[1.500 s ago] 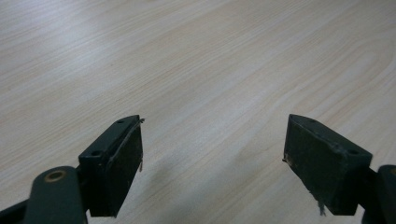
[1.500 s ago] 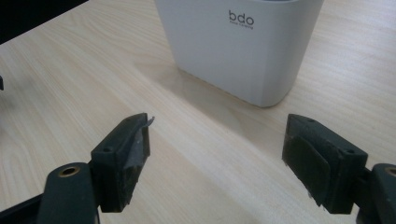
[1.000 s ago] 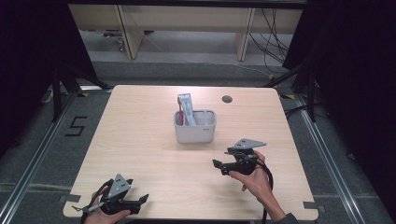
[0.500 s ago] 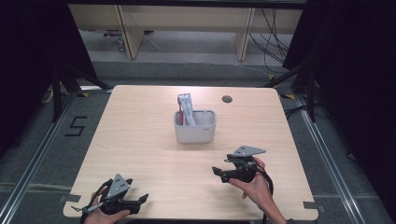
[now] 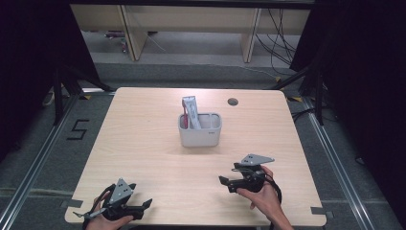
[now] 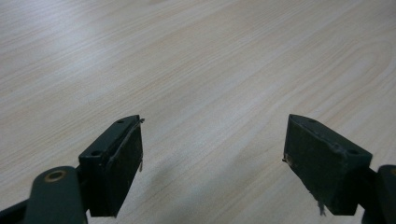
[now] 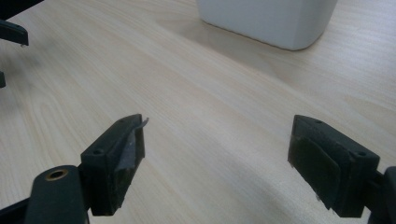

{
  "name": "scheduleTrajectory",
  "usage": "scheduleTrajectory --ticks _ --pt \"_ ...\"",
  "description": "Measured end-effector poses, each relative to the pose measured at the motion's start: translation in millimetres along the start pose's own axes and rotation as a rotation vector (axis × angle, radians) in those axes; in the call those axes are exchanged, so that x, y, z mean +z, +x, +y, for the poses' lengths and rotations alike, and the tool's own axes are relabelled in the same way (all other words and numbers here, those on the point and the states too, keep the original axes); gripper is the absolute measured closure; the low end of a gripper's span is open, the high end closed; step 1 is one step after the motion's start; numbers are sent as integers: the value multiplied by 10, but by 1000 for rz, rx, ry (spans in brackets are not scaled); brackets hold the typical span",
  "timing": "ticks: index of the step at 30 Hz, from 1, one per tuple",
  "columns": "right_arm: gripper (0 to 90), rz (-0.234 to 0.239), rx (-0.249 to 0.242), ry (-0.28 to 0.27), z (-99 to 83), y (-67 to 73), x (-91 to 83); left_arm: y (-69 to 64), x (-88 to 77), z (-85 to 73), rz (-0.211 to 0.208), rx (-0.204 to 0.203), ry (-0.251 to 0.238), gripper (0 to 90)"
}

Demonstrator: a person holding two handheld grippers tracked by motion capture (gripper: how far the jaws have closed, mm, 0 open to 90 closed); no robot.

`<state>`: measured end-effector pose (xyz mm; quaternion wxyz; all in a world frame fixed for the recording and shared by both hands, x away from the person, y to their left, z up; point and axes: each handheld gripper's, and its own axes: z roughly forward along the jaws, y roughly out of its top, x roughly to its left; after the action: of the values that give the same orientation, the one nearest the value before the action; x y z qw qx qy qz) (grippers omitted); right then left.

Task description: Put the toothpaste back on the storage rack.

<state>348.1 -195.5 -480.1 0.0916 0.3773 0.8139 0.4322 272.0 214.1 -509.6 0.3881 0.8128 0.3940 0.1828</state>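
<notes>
On the wooden table (image 5: 143,143), the white holder (image 5: 200,135) stands upright mid-table, a tube (image 5: 191,111) in it leaning up and back, well beyond the right gripper (image 5: 225,183) and left gripper (image 5: 146,205), both gaping wide and empty.

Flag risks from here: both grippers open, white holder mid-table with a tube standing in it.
1. The tube leans against the rim of the white holder and sticks up above it; a sideways approach could knock it over or drag the holder.
2. The right gripper sits low over the table with jaws wide open; moving forward at this height, a jaw might hit the holder wall.
3. The left gripper is near the table's front edge, far from the holder.
</notes>
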Motion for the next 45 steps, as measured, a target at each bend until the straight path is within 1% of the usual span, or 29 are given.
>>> scheduleTrajectory --ticks 1,5,6,9,10,12,13,14,17,18,19,20,21,22,23,25,26,29,30,31,32,33,34,35,37,39,43,44,45 --pt "194 -10 29 14 -7 19 -17 -1 0 0 0 -1 0 193" --pt "191 -9 5 7 -26 14 -29 7 4 -2 0 5 6 193" --pt "191 6 32 7 -37 34 -26 4 7 -2 -2 2 4 193" --pt "190 11 38 7 -56 37 -27 16 -21 5 2 29 28 193" --pt "190 4 12 6 -60 28 -32 3 -3 -1 -4 5 1 193" --pt "188 10 49 15 -81 51 -37 0 -6 1 -1 2 9 193" --pt "188 -2 13 12 -87 34 -39 2 -3 0 -3 6 7 193" --pt "187 5 42 21 -98 57 -40 -3 -8 3 1 5 11 193" --pt "185 17 11 21 -116 47 -41 8 -14 3 -1 24 21 193" --pt "185 16 51 24 -134 81 -43 14 -11 2 -1 27 23 193" --pt "184 7 14 19 -136 61 -43 10 -3 -1 -4 19 14 193" --pt "184 13 40 29 -145 83 -47 10 -3 -1 -5 18 13 193" --pt "183 11 7 21 -151 66 -41 7 0 -1 -4 14 9 193" --pt "182 14 14 24 -158 72 -41 18 -11 1 -1 29 22 193" --pt "181 32 43 37 -164 94 -47 -3 -4 2 0 3 9 193" --pt "178 16 8 20 -177 82 -47 -5 -5 -1 1 1 7 193" --pt "178 2 22 29 -181 98 -66 -6 -7 0 1 1 9 193" --pt "176 23 2 17 -198 97 -65 -8 -8 2 3 -3 7 193" --pt "173 26 26 22 -210 108 -71 -1 -5 1 11 4 10 193" --pt "171 31 11 24 -213 102 -72 -6 -12 3 2 1 13 193" --pt "172 33 53 30 -226 134 -78 -2 -8 0 -1 3 10 193" --pt "172 21 9 24 -230 106 -79 -5 -7 0 0 2 10 193" --pt "171 7 10 32 -235 111 -93 -7 -5 -1 2 1 7 193" --pt "171 33 45 37 -246 131 -86 -7 0 -4 -1 2 1 193" --pt "171 21 18 31 -256 117 -94 -1 -8 1 -1 8 12 193" --pt "171 26 44 51 -268 135 -106 -2 -10 0 0 5 13 193" --pt "171 21 19 53 -287 139 -107 -1 -5 -3 -3 11 10 193" --pt "171 15 38 62 -293 166 -118 -1 -6 -3 -4 10 10 193" --pt "171 -2 -10 55 -291 145 -122 -1 -5 -4 -5 11 10 193"
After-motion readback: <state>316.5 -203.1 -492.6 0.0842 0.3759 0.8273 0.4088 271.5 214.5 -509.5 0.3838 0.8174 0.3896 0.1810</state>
